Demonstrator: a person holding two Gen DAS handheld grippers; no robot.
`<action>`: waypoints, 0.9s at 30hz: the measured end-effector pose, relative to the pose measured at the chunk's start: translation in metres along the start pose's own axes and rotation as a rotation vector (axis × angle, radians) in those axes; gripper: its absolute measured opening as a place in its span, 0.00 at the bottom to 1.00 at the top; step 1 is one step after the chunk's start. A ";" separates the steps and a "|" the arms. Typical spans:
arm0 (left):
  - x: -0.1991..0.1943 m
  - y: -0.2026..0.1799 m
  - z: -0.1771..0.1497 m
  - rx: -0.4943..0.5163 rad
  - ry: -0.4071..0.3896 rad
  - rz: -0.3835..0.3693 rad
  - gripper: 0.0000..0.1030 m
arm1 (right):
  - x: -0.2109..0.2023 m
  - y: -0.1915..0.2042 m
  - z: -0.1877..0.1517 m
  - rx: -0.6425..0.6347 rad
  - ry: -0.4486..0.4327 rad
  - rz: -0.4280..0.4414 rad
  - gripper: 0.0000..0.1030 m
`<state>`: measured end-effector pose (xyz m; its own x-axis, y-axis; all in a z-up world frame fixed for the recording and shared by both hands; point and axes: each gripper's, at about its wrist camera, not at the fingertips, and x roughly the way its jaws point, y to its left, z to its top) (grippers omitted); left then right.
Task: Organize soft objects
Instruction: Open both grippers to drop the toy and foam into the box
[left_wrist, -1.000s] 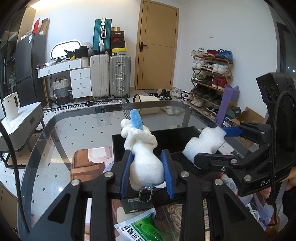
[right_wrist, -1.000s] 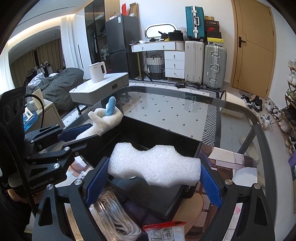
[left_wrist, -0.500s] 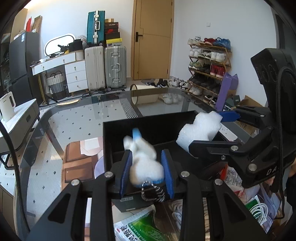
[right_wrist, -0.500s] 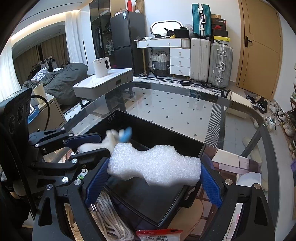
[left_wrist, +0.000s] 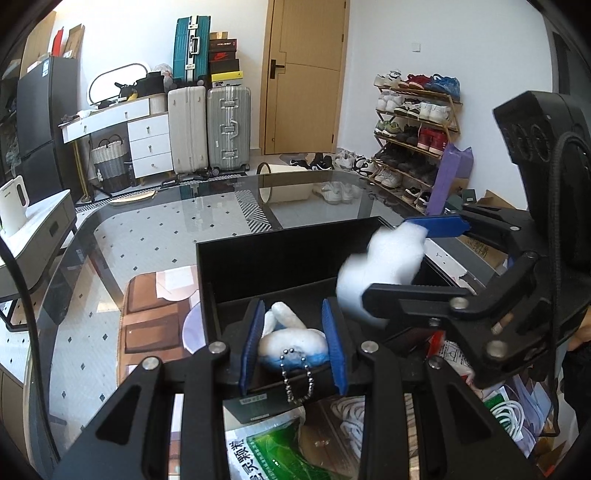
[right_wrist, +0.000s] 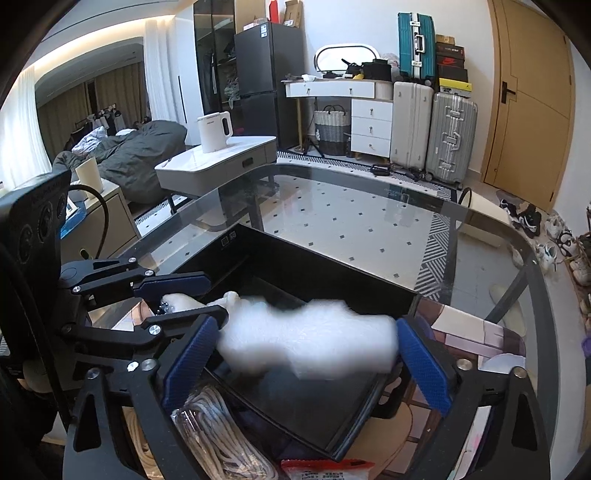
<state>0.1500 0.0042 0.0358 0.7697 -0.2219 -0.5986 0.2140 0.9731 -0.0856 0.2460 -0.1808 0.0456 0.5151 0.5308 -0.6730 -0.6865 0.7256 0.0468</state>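
— Broadly, what was laid out, from the biggest thing down?

— A glass table (right_wrist: 369, 221) was spread across both views, and a black box (left_wrist: 280, 254) was set on it at about six o'clock. Over the box two grippers were held: the right gripper (right_wrist: 306, 350) from four o'clock in the left wrist view, the left gripper (left_wrist: 291, 339) from nine o'clock in the right wrist view.

— And what was being carried?

— A white foam piece (right_wrist: 310, 339) was clamped lengthwise between the right gripper's blue pads. A white plush toy (left_wrist: 291, 343), with a blue patch and a bead chain (left_wrist: 295, 376) hanging from it, was pinched between the left gripper's pads.

— What had changed within the last second?

— The plush had been held upright above the box rim a second before; by this moment it had been tipped forward and lowered inside the box walls. The foam had been brought lower too and was smeared by motion, so it was judged to be moving toward the box interior.

— What did that mean for the task?

— Placement of both soft items was judged to be nearly reached. Neither had been released, so letting go was taken as the step remaining.
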 end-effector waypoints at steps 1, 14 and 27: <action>-0.001 0.000 0.000 0.000 0.000 0.004 0.32 | -0.004 -0.001 -0.001 0.010 -0.006 -0.001 0.98; -0.043 0.010 -0.011 -0.081 -0.072 0.043 0.91 | -0.071 0.004 -0.042 0.124 -0.076 -0.015 0.99; -0.075 0.015 -0.045 -0.157 -0.079 0.093 1.00 | -0.109 0.019 -0.092 0.196 -0.094 -0.073 0.99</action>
<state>0.0681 0.0379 0.0437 0.8281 -0.1290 -0.5455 0.0481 0.9859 -0.1600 0.1298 -0.2652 0.0517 0.6114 0.5055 -0.6087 -0.5377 0.8298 0.1491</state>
